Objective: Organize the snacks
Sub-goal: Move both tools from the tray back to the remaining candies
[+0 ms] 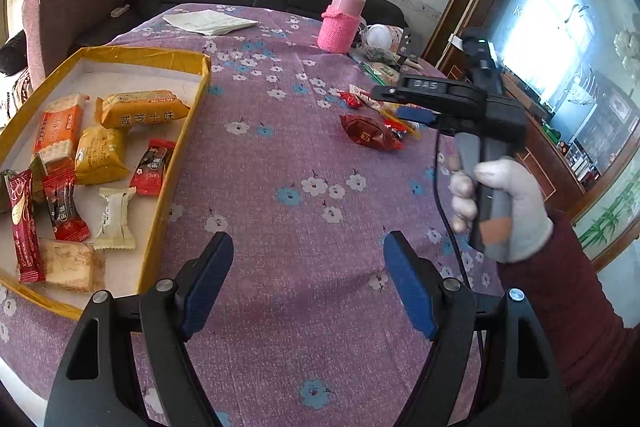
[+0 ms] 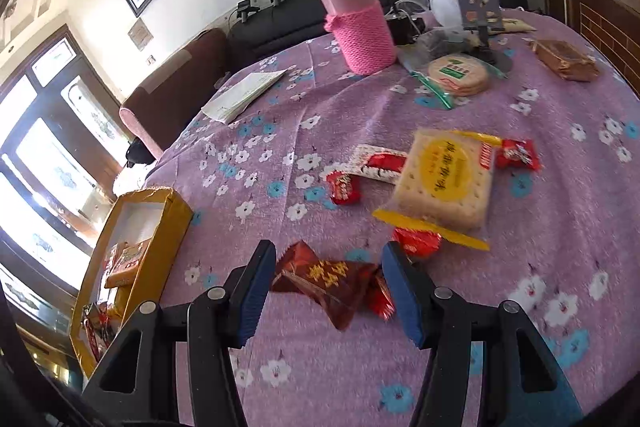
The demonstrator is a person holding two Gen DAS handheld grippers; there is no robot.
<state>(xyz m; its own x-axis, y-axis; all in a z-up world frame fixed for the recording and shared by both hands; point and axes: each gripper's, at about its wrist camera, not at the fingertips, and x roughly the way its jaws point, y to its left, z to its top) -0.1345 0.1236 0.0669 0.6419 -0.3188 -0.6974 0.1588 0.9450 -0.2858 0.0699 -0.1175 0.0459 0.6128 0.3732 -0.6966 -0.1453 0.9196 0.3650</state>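
Table w/ purple flowered cloth [image 2: 540,235] holds everything. Yellow box [image 1: 168,187] sits near left, already w/ approx. ten snack packs, so it's prob. the collecting spot. Loose snacks lie right of it: cracker pack [image 2: 444,179] farther off, dark red candy [image 2: 326,285] nearest. Right gripper [image 2: 328,291] straddles that candy, fingers half-wide, not pinching yet. Left gripper [image 1: 308,283] wide, empty, over bare cloth.

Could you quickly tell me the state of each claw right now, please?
Left claw: open, holding nothing.
Right claw: open around the dark red snack packet, not gripping it yet.
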